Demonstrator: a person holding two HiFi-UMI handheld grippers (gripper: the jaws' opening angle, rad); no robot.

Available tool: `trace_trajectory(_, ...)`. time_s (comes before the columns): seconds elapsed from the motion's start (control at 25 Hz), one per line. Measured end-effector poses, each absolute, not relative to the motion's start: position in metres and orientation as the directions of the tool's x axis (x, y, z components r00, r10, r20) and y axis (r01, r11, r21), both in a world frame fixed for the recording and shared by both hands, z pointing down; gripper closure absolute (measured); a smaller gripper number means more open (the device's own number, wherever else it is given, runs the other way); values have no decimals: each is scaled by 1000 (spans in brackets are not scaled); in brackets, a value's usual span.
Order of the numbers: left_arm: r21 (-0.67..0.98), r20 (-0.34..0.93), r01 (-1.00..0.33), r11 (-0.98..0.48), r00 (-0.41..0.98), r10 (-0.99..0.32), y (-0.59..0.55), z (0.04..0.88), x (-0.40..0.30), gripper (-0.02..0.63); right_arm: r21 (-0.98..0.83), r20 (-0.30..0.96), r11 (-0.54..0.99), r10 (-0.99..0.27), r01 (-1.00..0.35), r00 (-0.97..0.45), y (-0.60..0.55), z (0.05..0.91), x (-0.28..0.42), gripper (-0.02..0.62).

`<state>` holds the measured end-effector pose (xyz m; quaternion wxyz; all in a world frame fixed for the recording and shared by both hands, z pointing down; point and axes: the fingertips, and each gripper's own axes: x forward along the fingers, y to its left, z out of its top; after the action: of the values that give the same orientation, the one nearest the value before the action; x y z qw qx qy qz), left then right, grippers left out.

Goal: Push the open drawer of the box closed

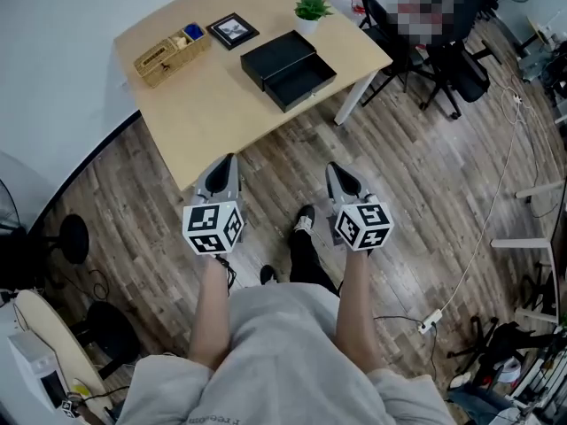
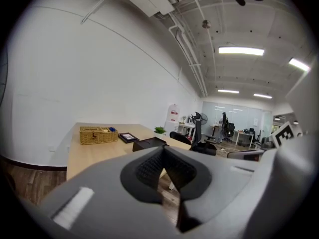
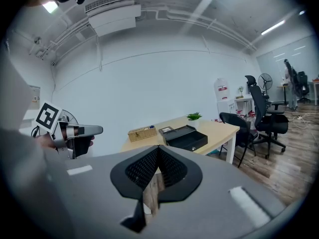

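1. The box [image 1: 279, 51] lies on the table [image 1: 221, 104] towards its right-hand end. Its drawer [image 1: 303, 81] is drawn out towards the table edge that faces the person. The drawer looks empty.
2. The left gripper [image 1: 229, 163] and the right gripper [image 1: 336, 173] are held side by side at waist level over the wooden floor. Both are well apart from the table and point towards it. This is judged to be a carrying posture, with the approach not yet made and the drawer untouched.
3. In the left gripper view, the tips of the left gripper [image 2: 163, 151] are seen pressed together with nothing between them. Only floor shows through the slit below.
4. In the right gripper view, the right gripper [image 3: 158, 148] is likewise closed tip to tip and empty. Closed jaws are judged to suit the task, since a blunt tip serves for pushing the drawer front.
5. A wicker basket [image 1: 171, 55], a picture frame [image 1: 233, 30] and a potted plant [image 1: 312, 9] stand behind and beside the box, clear of the drawer's travel.
6. Office chairs [image 1: 443, 60] are grouped just beyond the table's right corner, and a cable [image 1: 496, 211] trails across the floor to the right. Neither is judged to block a straight approach to the drawer front.
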<state>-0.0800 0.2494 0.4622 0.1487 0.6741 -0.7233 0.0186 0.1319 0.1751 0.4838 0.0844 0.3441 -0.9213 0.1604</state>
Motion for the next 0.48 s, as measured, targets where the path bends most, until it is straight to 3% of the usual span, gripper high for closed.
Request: trace_trajectory(0.48, 211, 254, -970, 125, -69, -965, 111, 453, -86, 555, -227, 286, 755, -552, -616, -783, 35, 499, 127, 598)
